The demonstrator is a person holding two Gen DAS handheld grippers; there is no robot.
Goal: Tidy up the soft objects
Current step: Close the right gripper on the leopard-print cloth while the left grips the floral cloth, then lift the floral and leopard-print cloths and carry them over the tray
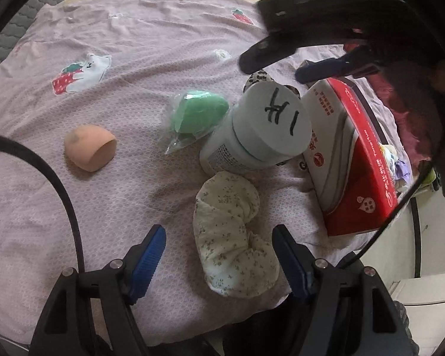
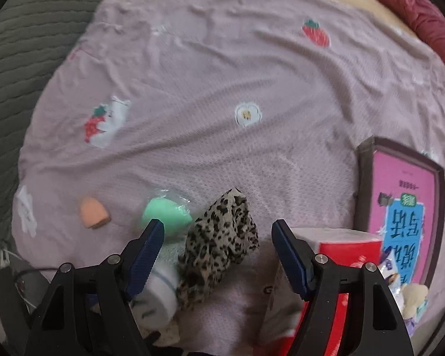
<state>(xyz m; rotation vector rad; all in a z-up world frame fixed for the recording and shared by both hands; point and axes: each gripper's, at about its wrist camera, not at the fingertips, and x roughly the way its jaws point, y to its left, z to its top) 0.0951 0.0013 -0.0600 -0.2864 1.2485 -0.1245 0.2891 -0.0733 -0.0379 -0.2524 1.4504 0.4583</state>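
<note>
Here my left gripper [image 1: 219, 238] hangs low over the mauve bedsheet printed with strawberries and bears [image 1: 127, 38], its blue ribbed fingers [image 1: 149, 259] spread wide with nothing clamped between them; the rolled cream cloth with a tiny floral print [image 1: 231, 237] lies in the gap, close to the right-hand finger, though I cannot tell whether it touches. Just beyond the roll stands a white plastic bottle with a pale lid bearing black handwritten marks [image 1: 258, 130], tilted toward me. Left of it lies a mint-green sponge in a clear plastic wrapper [image 1: 197, 115], and further left, well apart, a peach egg-shaped makeup sponge with one flat cut face [image 1: 89, 148]. A red and white cardboard box [image 1: 350, 154] sits to the right of the bottle. My right gripper [image 2: 218, 235] is likewise spread open and empty, poised above a crumpled leopard-print fabric piece [image 2: 219, 246] that lies between its fingers without being pinched; in the left wrist view that fabric peeks out behind the bottle. To the right rests a pink-covered book with a blue panel [image 2: 403, 216], flat on the sheet.
</note>
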